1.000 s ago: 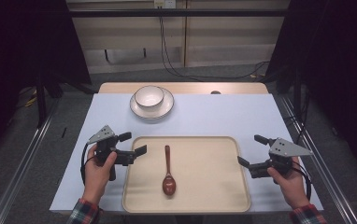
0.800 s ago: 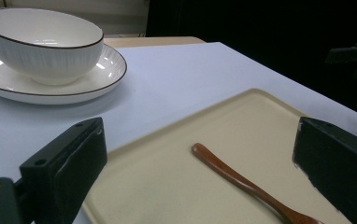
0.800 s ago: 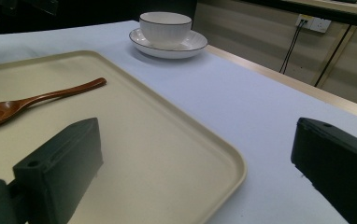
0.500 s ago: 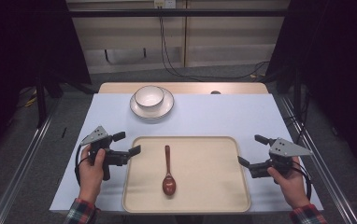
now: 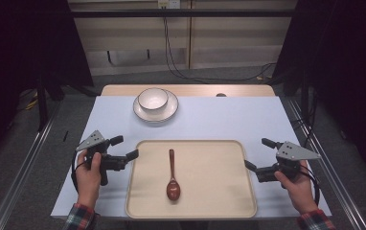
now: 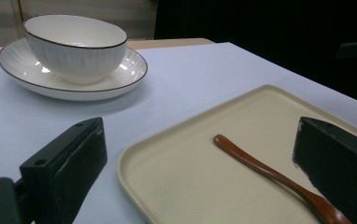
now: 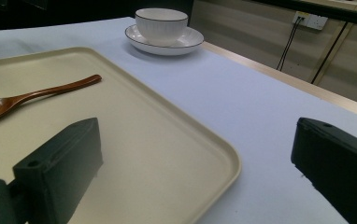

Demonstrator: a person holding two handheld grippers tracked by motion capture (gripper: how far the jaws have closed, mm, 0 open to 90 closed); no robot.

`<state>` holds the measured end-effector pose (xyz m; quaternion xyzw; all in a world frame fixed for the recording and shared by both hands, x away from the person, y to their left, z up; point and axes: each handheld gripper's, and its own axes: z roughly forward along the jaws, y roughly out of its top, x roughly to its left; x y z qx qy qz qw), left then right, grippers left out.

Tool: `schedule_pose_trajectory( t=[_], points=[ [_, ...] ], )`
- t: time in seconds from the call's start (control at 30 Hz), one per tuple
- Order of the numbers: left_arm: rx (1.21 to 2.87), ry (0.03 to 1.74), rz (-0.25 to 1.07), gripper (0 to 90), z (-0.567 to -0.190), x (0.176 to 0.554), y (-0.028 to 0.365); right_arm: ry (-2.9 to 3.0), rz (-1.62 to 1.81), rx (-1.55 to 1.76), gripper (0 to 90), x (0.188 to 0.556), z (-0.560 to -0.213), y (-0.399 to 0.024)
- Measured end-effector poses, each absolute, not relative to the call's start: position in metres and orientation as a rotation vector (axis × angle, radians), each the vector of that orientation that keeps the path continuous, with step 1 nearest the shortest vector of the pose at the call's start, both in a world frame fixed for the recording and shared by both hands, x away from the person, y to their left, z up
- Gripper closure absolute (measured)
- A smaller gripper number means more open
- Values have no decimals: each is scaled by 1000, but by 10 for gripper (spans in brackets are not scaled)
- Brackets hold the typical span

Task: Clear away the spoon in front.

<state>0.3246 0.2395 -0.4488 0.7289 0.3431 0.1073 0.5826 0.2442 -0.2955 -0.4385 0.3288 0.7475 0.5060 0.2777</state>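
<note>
A lab-like recording booth: dark curtains (image 5: 23, 57) hang on both sides of the table (image 5: 229, 117), with metal rails (image 5: 18, 167) and loose cables (image 5: 171, 52) on the floor beyond.

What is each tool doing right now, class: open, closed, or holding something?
Left tool: open, holding nothing, at the tray's left edge.
Right tool: open, holding nothing, at the tray's right edge.

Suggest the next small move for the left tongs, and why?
Probably ease the left tongs forward over the tray rim toward the spoon handle. They stand open at the tray's left edge, empty, and the left gripper view frames the handle between its jaws.
</note>
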Motion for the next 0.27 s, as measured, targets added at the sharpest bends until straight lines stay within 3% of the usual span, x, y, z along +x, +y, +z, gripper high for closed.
schedule_pose_trajectory(
  t=[0.27],
  points=[
    [1699,807,258,31,-451,326,245,2017,1352,894,16,245,-441,-294]
  ],
)
